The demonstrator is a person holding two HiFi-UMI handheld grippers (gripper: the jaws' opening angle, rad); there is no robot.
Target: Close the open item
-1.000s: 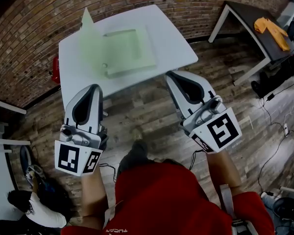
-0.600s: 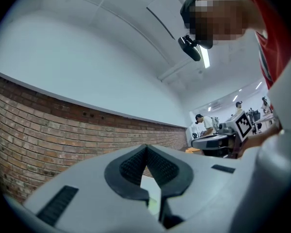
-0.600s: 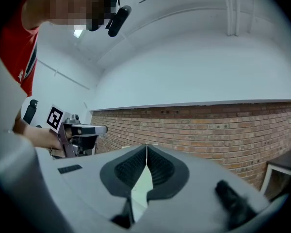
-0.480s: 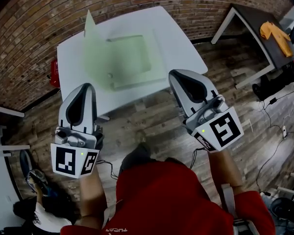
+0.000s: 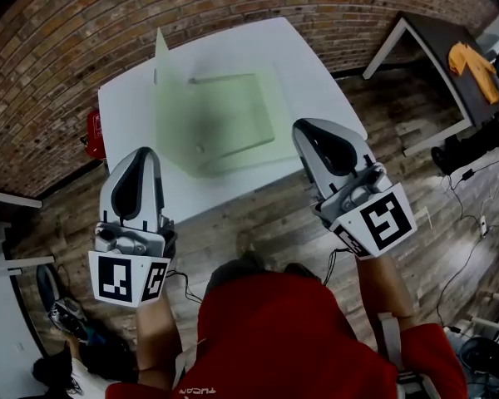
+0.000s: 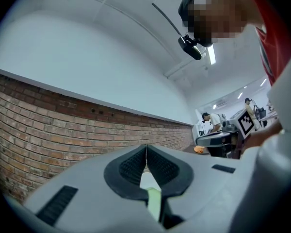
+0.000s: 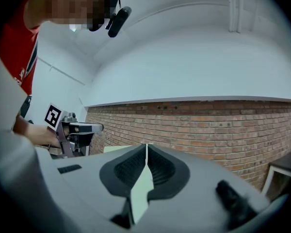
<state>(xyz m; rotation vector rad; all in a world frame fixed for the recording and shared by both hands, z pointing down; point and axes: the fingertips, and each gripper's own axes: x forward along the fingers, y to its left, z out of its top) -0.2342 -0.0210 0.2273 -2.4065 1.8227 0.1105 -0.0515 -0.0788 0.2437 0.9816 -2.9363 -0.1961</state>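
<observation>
A pale green, flat box-like case [image 5: 229, 123] lies open on the white table [image 5: 316, 65], its lid [image 5: 160, 55] standing upright at the case's left edge. My left gripper [image 5: 145, 153] is shut and empty, its tip over the table's near edge, short of the case. My right gripper [image 5: 304, 126] is shut and empty too, level with the case's near right corner. In the left gripper view the left gripper [image 6: 146, 150] points up at a brick wall, pads pressed together. In the right gripper view the right gripper [image 7: 146, 148] is likewise closed.
A brick wall [image 5: 83, 23] runs behind the table. A red object [image 5: 94, 131] sits by the table's left side. A dark table [image 5: 437, 36] with an orange garment [image 5: 474, 61] stands at the right. Cables trail on the wooden floor [image 5: 457, 248].
The table and case have come nearer in the head view. Both grippers have moved forward to the table's near edge. Their jaws stayed closed.
</observation>
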